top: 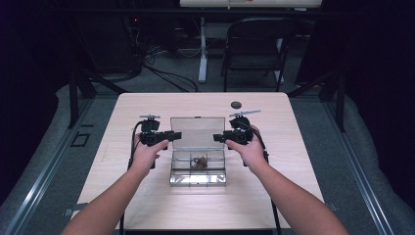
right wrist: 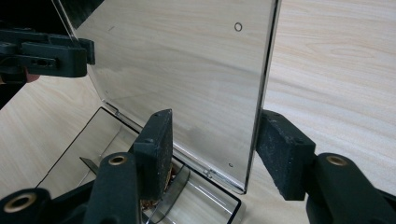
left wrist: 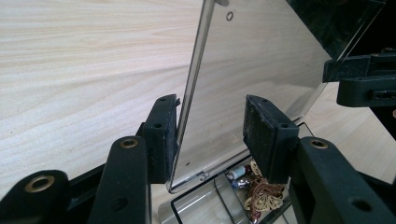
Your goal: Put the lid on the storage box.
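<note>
Two grippers, clear lid (top: 197, 131), unlabelled box (top: 197, 178)

Small contents (top: 198, 161) in the clear box (top: 197, 180) are too small in the high view to be identified. In the left gripper view, the box bottom and the brown tangle (left wrist: 264, 196) are cut off by the lower edge. Whether the lid (right wrist: 187, 84) is touched by the pads (right wrist: 156, 149) cannot be told. The dark disc (top: 236, 104) upper centre is too small to identify.
</note>
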